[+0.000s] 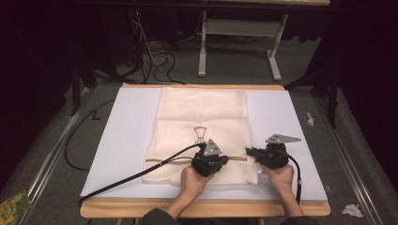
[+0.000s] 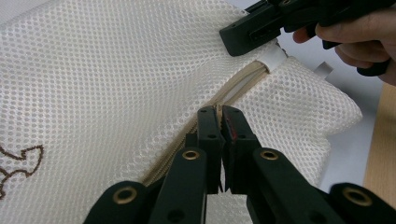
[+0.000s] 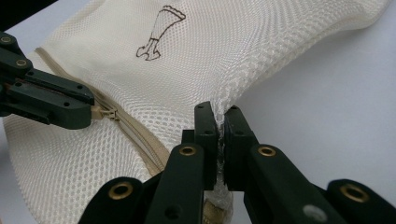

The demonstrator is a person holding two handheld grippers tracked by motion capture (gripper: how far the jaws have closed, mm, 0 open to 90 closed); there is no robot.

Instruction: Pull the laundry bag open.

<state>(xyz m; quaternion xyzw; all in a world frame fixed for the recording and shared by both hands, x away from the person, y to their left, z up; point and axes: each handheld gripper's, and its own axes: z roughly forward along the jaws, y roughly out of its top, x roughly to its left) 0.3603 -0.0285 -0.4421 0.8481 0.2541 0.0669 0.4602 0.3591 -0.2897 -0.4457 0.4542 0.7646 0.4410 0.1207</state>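
A cream mesh bag point(image 1: 202, 112) lies flat on the white board point(image 1: 126, 140), with a brown stitched figure point(image 1: 200, 133) near its middle. A beige zipper point(image 1: 164, 161) runs across its near end. My left gripper point(image 1: 224, 161) lies over the zipper, jaws shut point(image 2: 222, 114) on the zipper pull point(image 3: 103, 113). My right gripper point(image 1: 250, 152) is at the bag's right edge, shut with a fold of mesh point(image 3: 224, 100) pinched between its jaws point(image 3: 220, 122). In the left gripper view the right gripper point(image 2: 243, 39) sits by a white tab point(image 2: 274, 58) at the zipper's end.
The board rests on a wooden table whose front edge point(image 1: 206, 208) is nearest me. A black cable point(image 1: 136, 176) trails left across the board from the left gripper. Desk legs point(image 1: 202, 51) and cables point(image 1: 155, 58) stand on the floor beyond. Crumpled paper point(image 1: 352, 210) lies at the right.
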